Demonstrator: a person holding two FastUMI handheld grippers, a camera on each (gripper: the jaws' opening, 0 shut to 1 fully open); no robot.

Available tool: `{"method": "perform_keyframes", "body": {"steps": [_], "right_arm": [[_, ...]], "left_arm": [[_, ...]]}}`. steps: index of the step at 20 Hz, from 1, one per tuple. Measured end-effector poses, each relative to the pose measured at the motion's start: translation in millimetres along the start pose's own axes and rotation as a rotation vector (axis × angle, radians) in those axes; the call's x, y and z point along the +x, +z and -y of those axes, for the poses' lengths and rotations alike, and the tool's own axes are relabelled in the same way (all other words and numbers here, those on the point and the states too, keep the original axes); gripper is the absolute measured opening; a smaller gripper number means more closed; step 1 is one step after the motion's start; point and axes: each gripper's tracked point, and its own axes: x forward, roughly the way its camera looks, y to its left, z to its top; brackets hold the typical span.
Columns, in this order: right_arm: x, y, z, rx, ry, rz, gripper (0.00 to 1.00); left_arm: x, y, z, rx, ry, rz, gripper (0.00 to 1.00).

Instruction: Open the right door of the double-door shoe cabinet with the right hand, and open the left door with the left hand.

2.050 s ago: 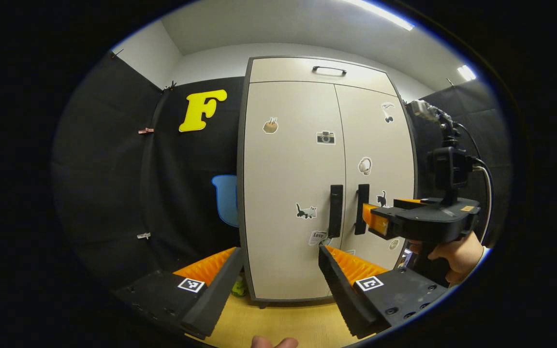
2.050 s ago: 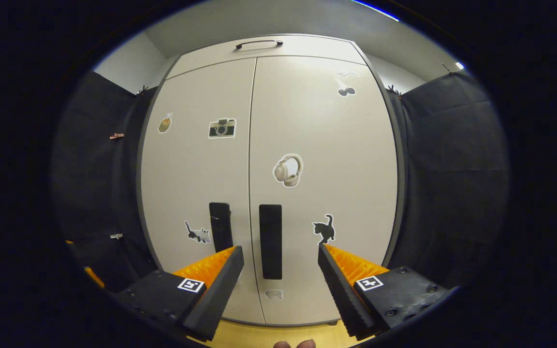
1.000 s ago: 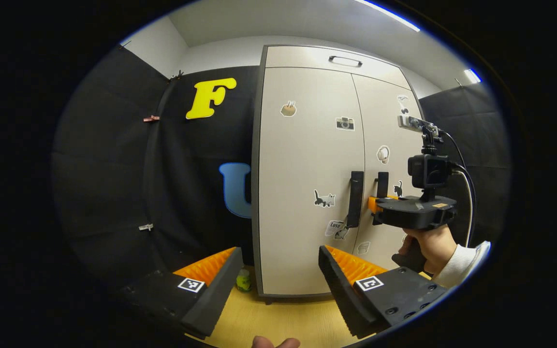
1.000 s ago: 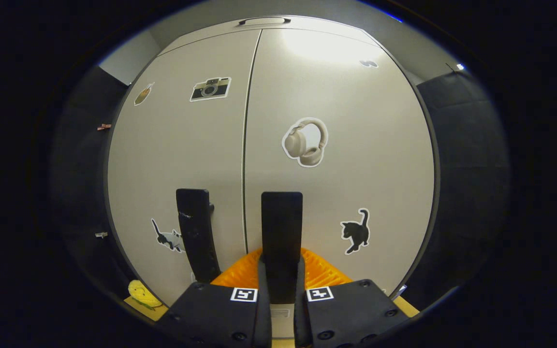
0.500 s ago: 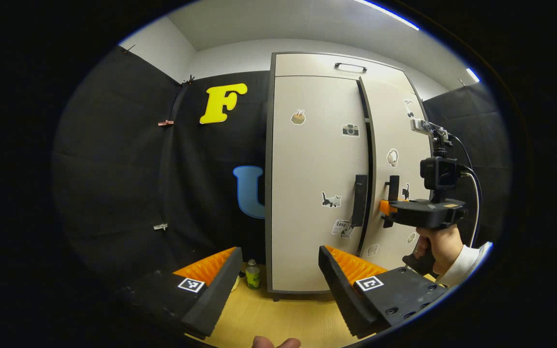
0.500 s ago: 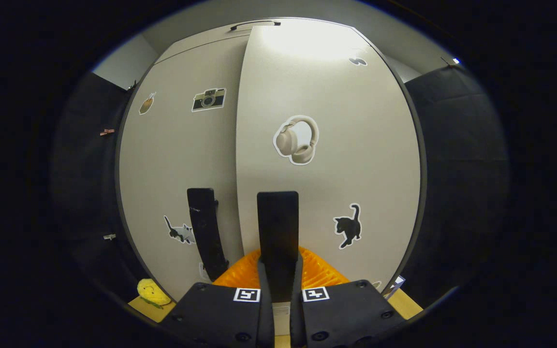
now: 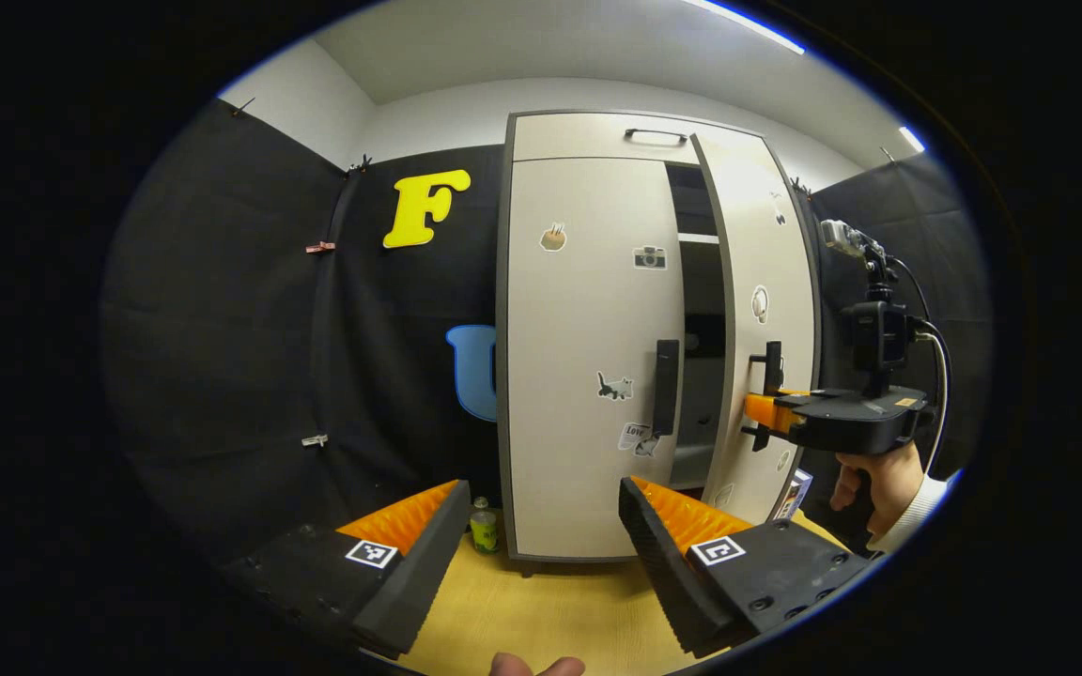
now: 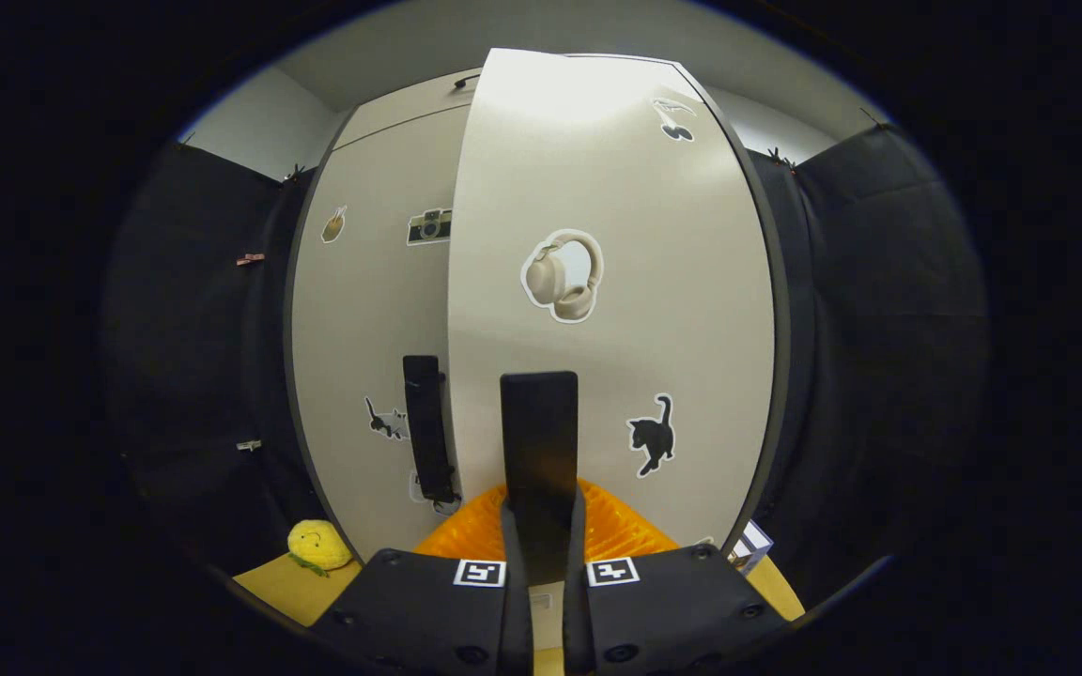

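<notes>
Two doors front the pale shoe cabinet (image 7: 588,141), which stands on a wooden floor (image 7: 541,615) against the booth's black wall. Its right door (image 8: 616,282) is swung partway out, leaving a dark gap between the doors through which a shelf (image 7: 697,238) and the shadowed interior show in the left gripper view. The left door (image 7: 583,357) sits flush and closed.

Each door carries a black vertical handle near the centre seam. The right handle (image 8: 539,451) is pinched between the two fingers of the right claw (image 8: 541,554), whose pads press together on its lower part in the right gripper view. In the left gripper view that same claw (image 7: 765,413) reaches the handle from the right, held by a hand (image 7: 865,479) with a pale sleeve. The left handle (image 7: 665,387) stands free.

Stickers dot both doors: a camera (image 7: 650,257) and a cat (image 7: 614,386) on the left, headphones (image 8: 562,276) and a black cat (image 8: 650,436) on the right.

Well back from the cabinet, the left claw (image 7: 541,526) hovers with its fingers spread wide, gripping nothing. A small green can (image 7: 483,528) stands on the floor at the cabinet's lower left corner, and a yellow plush toy (image 8: 316,545) lies near it.
</notes>
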Motion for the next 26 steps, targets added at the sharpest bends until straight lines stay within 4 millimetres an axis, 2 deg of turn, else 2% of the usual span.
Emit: {"method": "perform_keyframes", "body": {"steps": [8,19,26], "right_arm": [[-19,-1,13,0.019,0.057,0.004,0.16],[-48,2,49,0.025,0.098,-0.007,0.16],[-60,2,76,0.007,0.099,-0.027,0.16]], "left_arm": [[-13,9,33,0.026,0.010,0.007,0.97],[-8,18,92,0.021,-0.006,0.019,0.97],[-1,22,130,0.019,-0.040,0.024,0.98]]}}
